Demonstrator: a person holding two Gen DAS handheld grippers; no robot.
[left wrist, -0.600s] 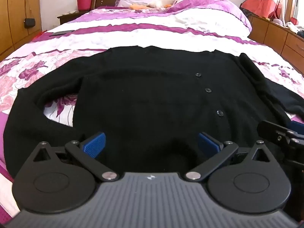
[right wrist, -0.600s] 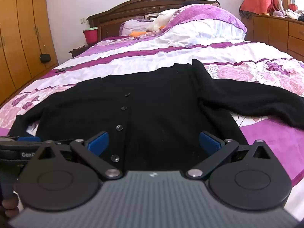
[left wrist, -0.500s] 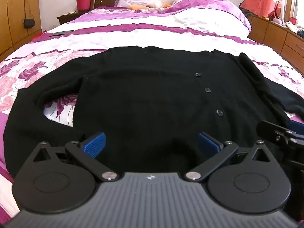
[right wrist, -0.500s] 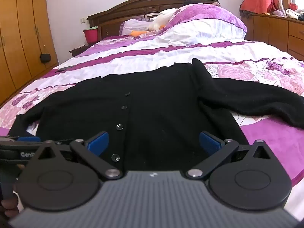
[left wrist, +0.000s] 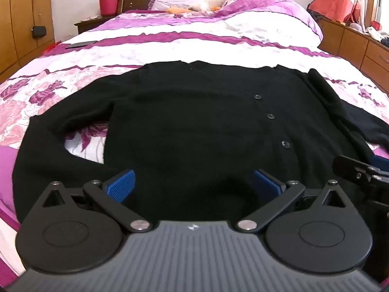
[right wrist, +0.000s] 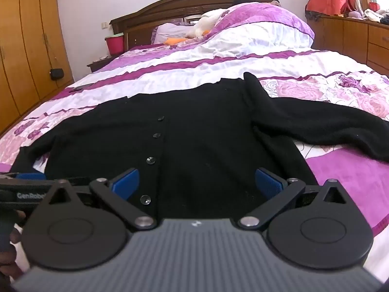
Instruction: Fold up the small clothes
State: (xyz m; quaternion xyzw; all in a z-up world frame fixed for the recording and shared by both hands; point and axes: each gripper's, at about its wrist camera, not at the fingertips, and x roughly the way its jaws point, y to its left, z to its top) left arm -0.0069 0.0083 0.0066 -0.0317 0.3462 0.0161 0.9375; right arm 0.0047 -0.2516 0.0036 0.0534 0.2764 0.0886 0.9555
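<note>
A black cardigan (left wrist: pixel 194 131) lies spread flat, buttoned front up, on the purple-and-white floral bedspread (left wrist: pixel 170 46), with its hem at the near edge and its neckline toward the dark wooden headboard (right wrist: pixel 184 7) — so its long axis runs up the bed, away from both cameras. A row of black buttons (right wrist: pixel 150 160) runs along that axis. One sleeve (left wrist: pixel 48 146) bends out and back toward the hem, leaving a patch of bedspread showing inside the crook; the other sleeve (right wrist: pixel 328 126) stretches sideways across the cover toward the wooden drawers (right wrist: pixel 374 41). The left gripper (left wrist: pixel 193 185) hovers over the hem with its blue pads (left wrist: pixel 120 185) spread wide and nothing between them but the cloth below; the right gripper (right wrist: pixel 197 183) is likewise spread wide over the hem beside the lowest button, gripping nothing. Each gripper's tip shows at the edge of the other's view. Farther up the bed lie a heaped quilt (right wrist: pixel 257 31) and pillows, with a pink bucket (left wrist: pixel 108 4) on the nightstand — all well apart from the cardigan.
</note>
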